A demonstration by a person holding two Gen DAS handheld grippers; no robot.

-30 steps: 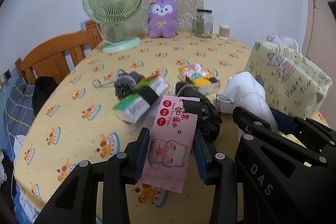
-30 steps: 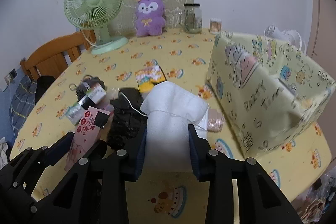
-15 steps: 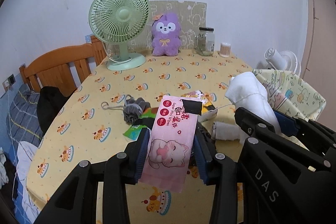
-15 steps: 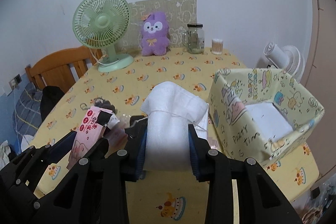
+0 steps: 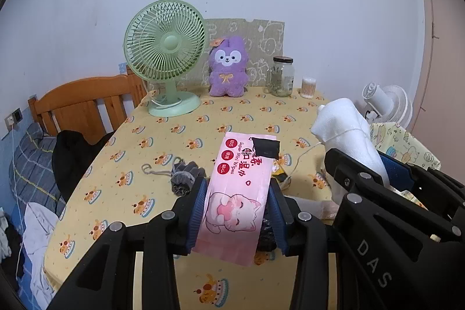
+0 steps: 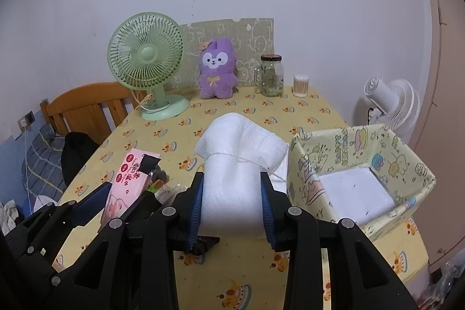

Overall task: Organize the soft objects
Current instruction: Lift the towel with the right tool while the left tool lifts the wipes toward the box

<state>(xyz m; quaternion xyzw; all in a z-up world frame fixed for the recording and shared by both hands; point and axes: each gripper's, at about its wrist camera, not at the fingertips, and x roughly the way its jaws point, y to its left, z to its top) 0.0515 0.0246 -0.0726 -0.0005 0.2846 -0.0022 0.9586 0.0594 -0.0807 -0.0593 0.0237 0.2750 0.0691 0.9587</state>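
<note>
My left gripper (image 5: 237,211) is shut on a pink pack of wet wipes (image 5: 238,188) and holds it above the yellow tablecloth (image 5: 174,141). My right gripper (image 6: 232,208) is shut on a white rolled towel tied with string (image 6: 232,164), also lifted. Each shows in the other view: the towel (image 5: 345,127) at the right, the wipes pack (image 6: 128,179) at the left. A yellow patterned box (image 6: 363,161) stands open to the right of the towel, with a white sheet (image 6: 354,193) in its bottom. A grey sock (image 5: 186,176) and other small items lie on the table below the grippers.
At the back of the table stand a green fan (image 5: 165,60), a purple plush toy (image 5: 228,67), a glass jar (image 5: 282,76) and a cotton-swab tub (image 5: 308,83). A wooden headboard (image 5: 81,103) and bedding lie left. A white fan (image 6: 389,106) stands right of the table.
Both grippers have risen and pulled back with their loads. The table items now lie lower and farther off, and the inside of the yellow box has come into view.
</note>
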